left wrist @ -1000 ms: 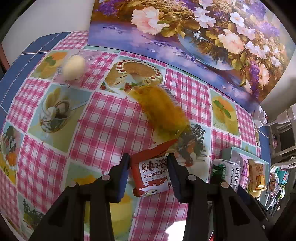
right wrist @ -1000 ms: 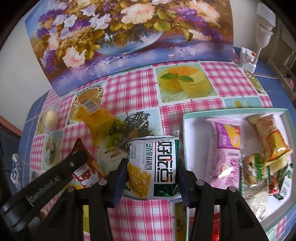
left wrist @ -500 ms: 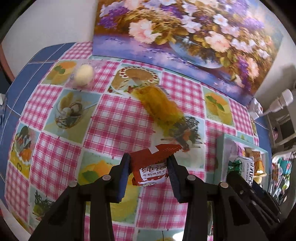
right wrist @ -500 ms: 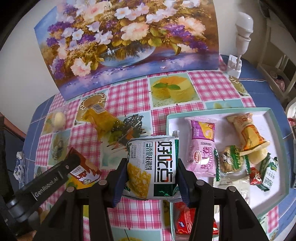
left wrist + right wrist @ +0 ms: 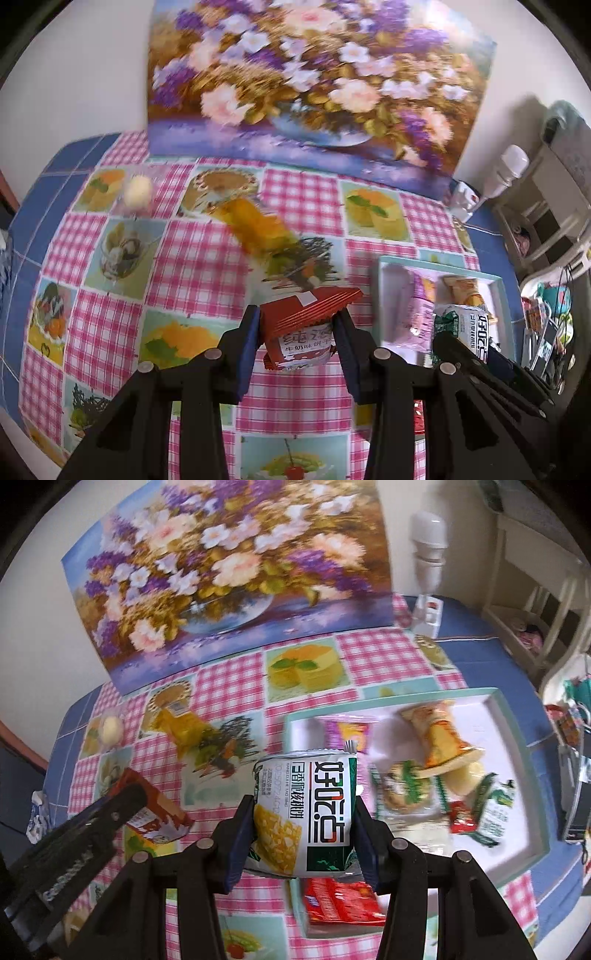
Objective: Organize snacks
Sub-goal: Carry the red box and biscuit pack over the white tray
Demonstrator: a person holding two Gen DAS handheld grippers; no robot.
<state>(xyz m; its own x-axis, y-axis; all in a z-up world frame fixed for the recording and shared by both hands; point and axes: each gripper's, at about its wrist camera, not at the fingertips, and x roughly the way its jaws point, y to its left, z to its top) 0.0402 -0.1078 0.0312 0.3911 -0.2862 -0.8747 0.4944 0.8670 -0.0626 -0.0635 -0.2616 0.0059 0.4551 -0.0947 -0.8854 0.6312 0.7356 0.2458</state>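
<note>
My left gripper [image 5: 297, 345] is shut on a red biscuit packet [image 5: 303, 325] and holds it in the air above the checked tablecloth. My right gripper [image 5: 304, 823] is shut on a green-and-white walnut-cake packet [image 5: 306, 812], lifted over the left edge of the white tray [image 5: 517, 716]. The tray holds several snacks: a purple packet [image 5: 349, 733], an orange-yellow packet [image 5: 437, 738], small green packets [image 5: 495, 812] and a red packet [image 5: 341, 901]. A yellow packet [image 5: 258, 227] and a round pale bun in clear wrap [image 5: 137, 189] lie on the table at the far left.
A flower painting [image 5: 314, 85] leans on the wall behind the table. A white plug-in lamp [image 5: 428, 565] stands at the back right corner. A pale shelf unit [image 5: 535, 602] stands to the right, past the table's edge.
Both grippers have risen and pulled back with their packets, so more of the table and tray shows. The tray has come further under the right gripper.
</note>
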